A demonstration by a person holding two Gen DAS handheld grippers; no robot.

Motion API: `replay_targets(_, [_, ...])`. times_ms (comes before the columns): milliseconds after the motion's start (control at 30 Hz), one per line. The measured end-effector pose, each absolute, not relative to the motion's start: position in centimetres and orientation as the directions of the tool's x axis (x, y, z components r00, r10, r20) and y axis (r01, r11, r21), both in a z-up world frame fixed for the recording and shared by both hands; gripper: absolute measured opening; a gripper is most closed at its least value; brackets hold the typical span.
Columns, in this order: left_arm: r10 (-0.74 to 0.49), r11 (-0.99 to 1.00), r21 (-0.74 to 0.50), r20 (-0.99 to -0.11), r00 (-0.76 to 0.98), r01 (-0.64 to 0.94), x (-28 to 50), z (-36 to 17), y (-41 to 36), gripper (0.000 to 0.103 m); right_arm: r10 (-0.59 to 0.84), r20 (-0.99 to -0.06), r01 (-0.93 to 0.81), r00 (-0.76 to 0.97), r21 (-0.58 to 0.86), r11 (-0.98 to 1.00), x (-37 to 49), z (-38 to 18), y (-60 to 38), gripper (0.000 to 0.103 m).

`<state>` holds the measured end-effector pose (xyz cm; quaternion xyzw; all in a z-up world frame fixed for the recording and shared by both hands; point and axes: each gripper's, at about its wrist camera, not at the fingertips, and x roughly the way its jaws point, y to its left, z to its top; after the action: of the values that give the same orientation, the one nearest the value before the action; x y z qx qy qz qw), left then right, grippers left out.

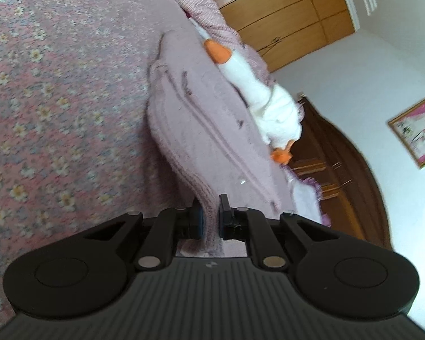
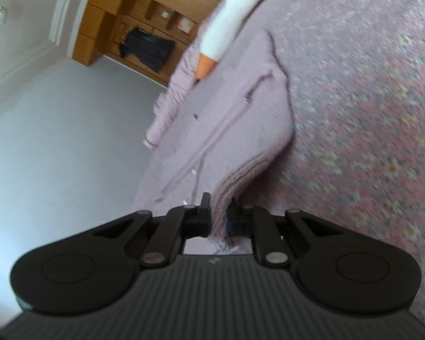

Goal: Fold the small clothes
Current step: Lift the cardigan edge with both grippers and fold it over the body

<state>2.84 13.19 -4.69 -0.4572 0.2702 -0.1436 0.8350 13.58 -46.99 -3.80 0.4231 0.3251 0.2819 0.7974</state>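
Pinching the lilac knit garment (image 1: 212, 130) — both hand-held grippers (image 1: 211, 215) (image 2: 218, 221) — beside a white plush goose (image 1: 269, 104).

Garment (image 1: 212, 130): between the two grippers, hem edge clamped in each, lifted off the bed (image 1: 56, 99).
Left gripper (image 1: 211, 215): at the garment's near edge — bed to its left, wardrobe (image 1: 283, 14) beyond to the right.
Right gripper (image 2: 218, 218): bed to its right, wall and shelves (image 2: 155, 28) to its left.
Stuffed toy (image 1: 269, 104): behind the garment — touching it.
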Motion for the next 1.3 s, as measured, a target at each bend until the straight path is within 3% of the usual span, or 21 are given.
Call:
replay_targets(433, [-0.524,0.433,-0.898,-0.179,0.832,0.079,7.4,-1.2,13.5,0.01,0.75,-0.099,-0.291,0.654,0.882,0.37,18.7,0.3,-44.6,0.012])
replay_targets(1000, [-0.544,0.496,-0.839,-0.103,0.833,0.221,16.5,5.9,13.2,0.01,0.752,-0.001,-0.411,0.66,0.837,0.362,27.8,4.7,-42.3,0.012])
replay_targets(1300, [-0.491,0.509,-0.833,-0.075,0.868,0.216,23.8,6.3,15.4,0.011,0.708,0.024,-0.431,0.706,0.807,0.403,34.5,5.8,-42.4,0.012])
